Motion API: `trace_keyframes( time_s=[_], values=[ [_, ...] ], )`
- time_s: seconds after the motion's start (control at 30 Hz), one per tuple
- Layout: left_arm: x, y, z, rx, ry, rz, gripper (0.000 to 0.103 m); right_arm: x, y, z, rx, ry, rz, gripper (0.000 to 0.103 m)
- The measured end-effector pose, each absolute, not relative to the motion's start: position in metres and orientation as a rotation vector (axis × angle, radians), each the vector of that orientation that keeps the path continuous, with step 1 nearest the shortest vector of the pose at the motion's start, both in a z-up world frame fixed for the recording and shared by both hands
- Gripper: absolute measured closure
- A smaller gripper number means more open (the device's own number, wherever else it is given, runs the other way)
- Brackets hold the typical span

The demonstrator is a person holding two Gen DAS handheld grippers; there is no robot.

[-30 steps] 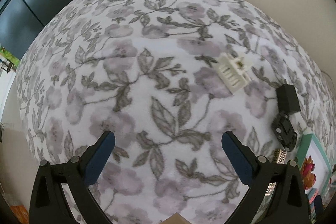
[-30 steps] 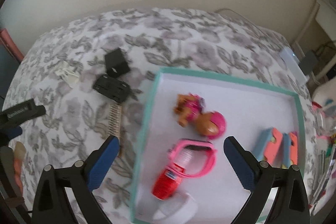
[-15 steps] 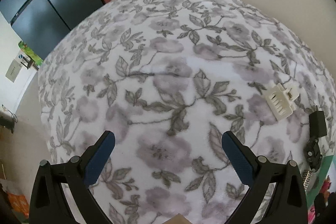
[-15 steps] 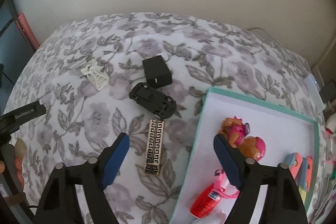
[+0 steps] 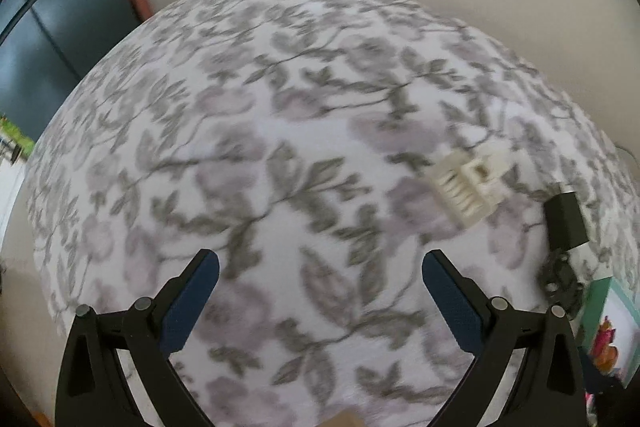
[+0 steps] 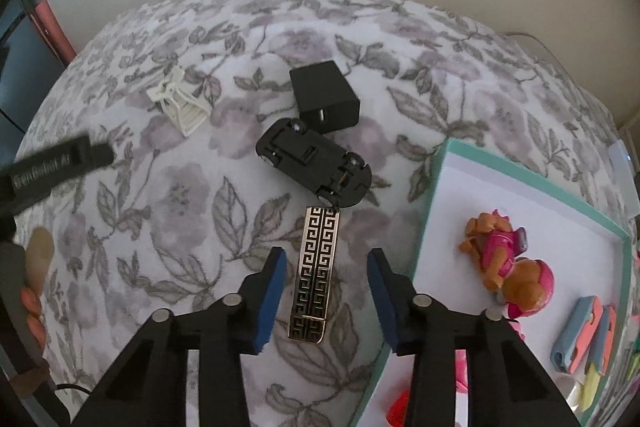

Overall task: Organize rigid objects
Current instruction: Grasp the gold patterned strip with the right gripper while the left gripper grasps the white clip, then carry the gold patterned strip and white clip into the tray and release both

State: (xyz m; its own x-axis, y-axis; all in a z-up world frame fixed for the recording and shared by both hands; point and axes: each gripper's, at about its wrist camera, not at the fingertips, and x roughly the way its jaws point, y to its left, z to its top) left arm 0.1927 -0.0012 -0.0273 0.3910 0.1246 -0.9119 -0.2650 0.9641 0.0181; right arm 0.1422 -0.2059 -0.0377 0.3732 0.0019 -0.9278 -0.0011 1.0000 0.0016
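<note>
Floral cloth (image 6: 180, 195) in grey and mauve covers the whole surface under both grippers. At the far left of the right wrist view the left gripper (image 5: 320, 287) reaches in as a dark bar, and its own camera shows its jaws spread wide with only cloth between them. Next comes a white clip (image 6: 180, 103), lying alone on the cloth. Right of it sits a black box (image 6: 324, 103), and just below that a black toy car (image 6: 314, 163) lies upside down, wheels up. A gold-and-black patterned bar (image 6: 318, 271) lies just beside the car's lower end, too close to tell if they touch, and runs down between the blue pads of the right gripper (image 6: 326, 291). Those jaws have just been closing, yet a gap shows on each side of the bar, so nothing is gripped. Farther right, a teal-rimmed tray (image 6: 436, 195) holds a toy dog (image 6: 508, 259) in pink and, near its right edge, some blue and orange pieces (image 6: 584, 339).
</note>
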Motion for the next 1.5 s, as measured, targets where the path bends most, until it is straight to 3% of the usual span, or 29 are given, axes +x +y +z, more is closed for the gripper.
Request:
trace_keyframes(
  time_s=[0.27, 0.6, 0.7, 0.8, 0.87, 0.93, 1.5],
  values=[
    [0.221, -0.033, -0.022, -0.140, 1.108, 0.154, 0.002, 0.152, -0.206, -0.049, 0.007, 1.215, 0.024, 0.075],
    [0.252, -0.052, -0.037, -0.102, 1.107, 0.174, 0.002, 0.168, -0.212, -0.058, 0.030, 1.227, 0.042, 0.078],
    [0.256, -0.053, -0.041, -0.092, 1.105, 0.185, 0.014, 0.174, -0.215, -0.059, 0.031, 1.226, 0.046, 0.078],
    [0.258, -0.053, -0.044, -0.091, 1.116, 0.181, 0.033, 0.177, -0.216, -0.060, 0.032, 1.225, 0.051, 0.078],
    [0.257, -0.054, -0.045, -0.092, 1.120, 0.174, 0.061, 0.176, -0.218, -0.060, 0.039, 1.226, 0.052, 0.078],
    [0.256, -0.055, -0.044, -0.087, 1.122, 0.175, 0.073, 0.174, -0.220, -0.060, 0.041, 1.225, 0.053, 0.079],
    [0.203, -0.056, -0.038, -0.078, 1.218, 0.212, 0.074, 0.120, -0.215, -0.058, 0.031, 1.257, 0.028, 0.081]
  ],
)
